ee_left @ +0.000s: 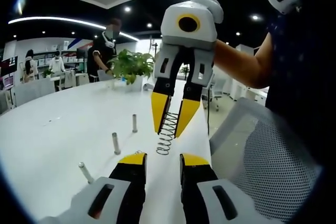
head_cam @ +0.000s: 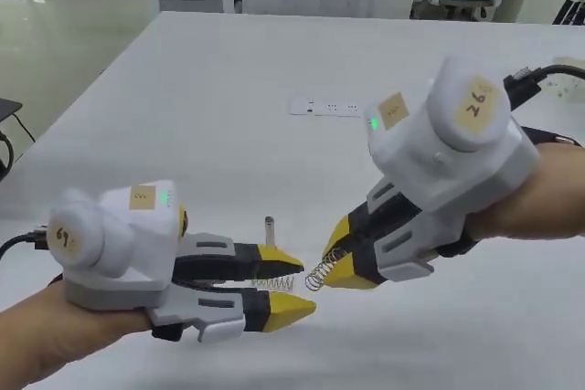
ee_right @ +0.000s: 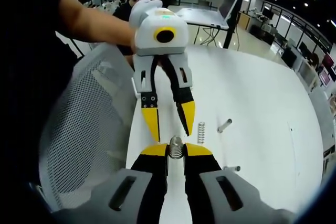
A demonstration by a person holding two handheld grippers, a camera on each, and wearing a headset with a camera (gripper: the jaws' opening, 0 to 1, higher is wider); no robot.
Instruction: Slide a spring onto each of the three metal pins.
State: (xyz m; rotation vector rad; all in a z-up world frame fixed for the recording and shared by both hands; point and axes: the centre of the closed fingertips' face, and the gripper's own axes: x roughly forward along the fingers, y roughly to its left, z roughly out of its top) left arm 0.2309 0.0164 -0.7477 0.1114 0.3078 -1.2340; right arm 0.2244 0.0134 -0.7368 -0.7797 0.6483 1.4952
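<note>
spring (ee_left: 167,136): clamped by its upper coils in right gripper (ee_right: 176,151) fingers, free end hanging just ahead of left gripper (ee_left: 164,159) | left gripper fingers apart, empty | pins (ee_left: 116,143) standing on counter (ee_left: 52,129) near left gripper | handling: light, springy wire that probably bends and slips easily; grip gently on the side, keeping the bore clear
</note>
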